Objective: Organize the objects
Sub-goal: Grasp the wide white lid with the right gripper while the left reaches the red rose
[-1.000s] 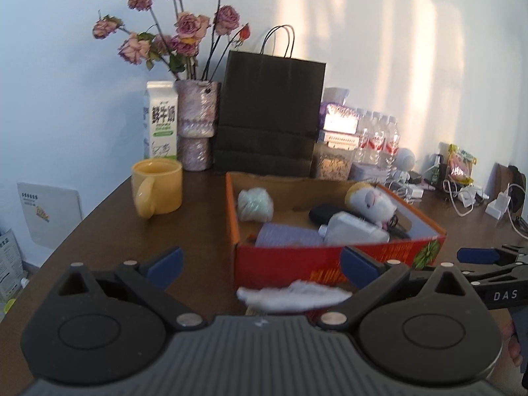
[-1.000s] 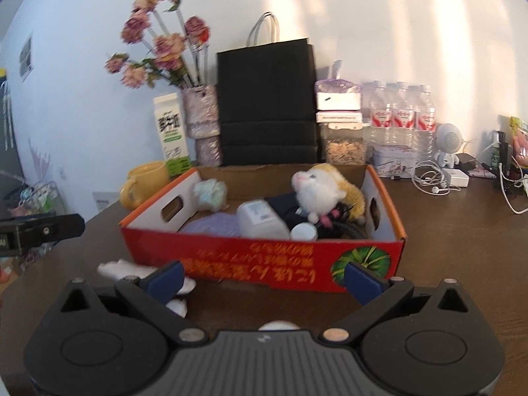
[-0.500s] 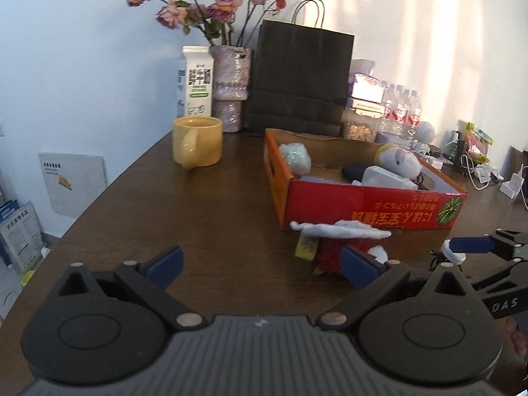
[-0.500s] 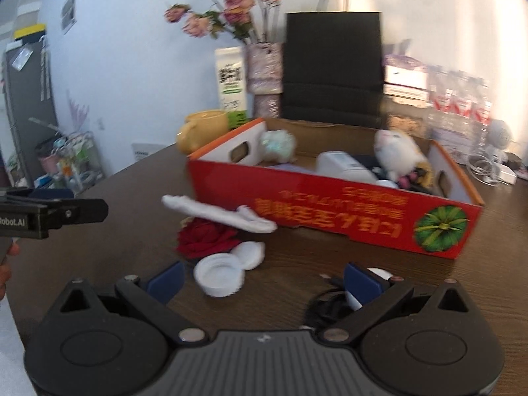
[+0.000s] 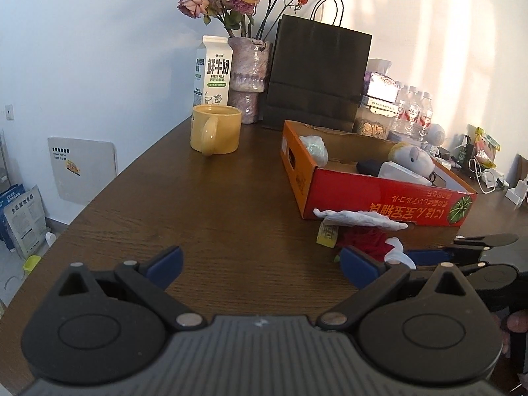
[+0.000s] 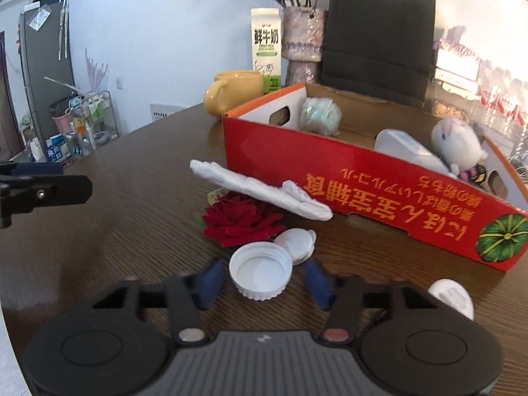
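While red box (image 6: pixel 373 181) already held plush toy (image 6: pixel 457 147) and wrapped bundle (image 6: pixel 321 115), white cap (image 6: pixel 260 272), rose (image 6: pixel 241 219), cloth strip (image 6: pixel 260 191) lay on worktop (image 6: pixel 132 204). Right hand-held gripper (image 6: pixel 262 282) had just been closing around cap, pads not yet pressing; left hand-held gripper (image 5: pixel 260 260) spread wide, empty.

Wood table (image 5: pixel 214 204) — box (image 6: pixel 379 198), mug (image 5: pixel 216 128), rose (image 6: pixel 241 219), cap (image 6: pixel 260 274)

White cap (image 6: pixel 260 274) btwn R gripper (image 6: pixel 262 280) pads

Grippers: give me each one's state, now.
Left gripper: open, empty.
Right gripper: jaws have just been closing around the white cap; pads not yet on it.
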A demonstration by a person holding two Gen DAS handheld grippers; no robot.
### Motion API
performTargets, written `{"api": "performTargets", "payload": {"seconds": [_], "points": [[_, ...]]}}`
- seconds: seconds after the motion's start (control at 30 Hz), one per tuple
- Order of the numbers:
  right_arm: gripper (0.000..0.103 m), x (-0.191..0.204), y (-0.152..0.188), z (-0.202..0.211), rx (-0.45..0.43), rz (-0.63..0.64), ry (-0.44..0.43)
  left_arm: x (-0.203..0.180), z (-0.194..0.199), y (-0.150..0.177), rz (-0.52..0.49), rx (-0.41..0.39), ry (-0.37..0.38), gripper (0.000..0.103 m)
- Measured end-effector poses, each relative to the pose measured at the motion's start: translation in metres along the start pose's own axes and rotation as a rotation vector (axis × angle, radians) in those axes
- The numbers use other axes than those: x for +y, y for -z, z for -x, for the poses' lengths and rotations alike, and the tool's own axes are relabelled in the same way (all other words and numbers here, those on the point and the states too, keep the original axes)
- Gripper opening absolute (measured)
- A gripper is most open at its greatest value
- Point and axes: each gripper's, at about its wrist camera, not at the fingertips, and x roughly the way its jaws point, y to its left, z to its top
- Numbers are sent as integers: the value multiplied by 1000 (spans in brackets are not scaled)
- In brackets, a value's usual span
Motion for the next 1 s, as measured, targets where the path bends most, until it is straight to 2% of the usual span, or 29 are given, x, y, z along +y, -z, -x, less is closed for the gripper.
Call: {"api": "performTargets", "payload": {"seconds": [0.03,0.23,0.43,0.67,1.0], "points": [[39,0,-1,-1,-2,-3,-4,0,-1,0,-1,2,2,103],[39,-1,1,0,-24,-5,-22,-2,-7,2,-2,14,6,103],[39,-5,6,21,-107,6,-17,-12,-16,2,-16,31,18,103],[39,-41,9,43,-185,-62,63,-37,-30,-3,-55,43,60,103],[39,-91,17,56,-249,-126,175,-83,-61,-4,-102,70,103,103]]}}
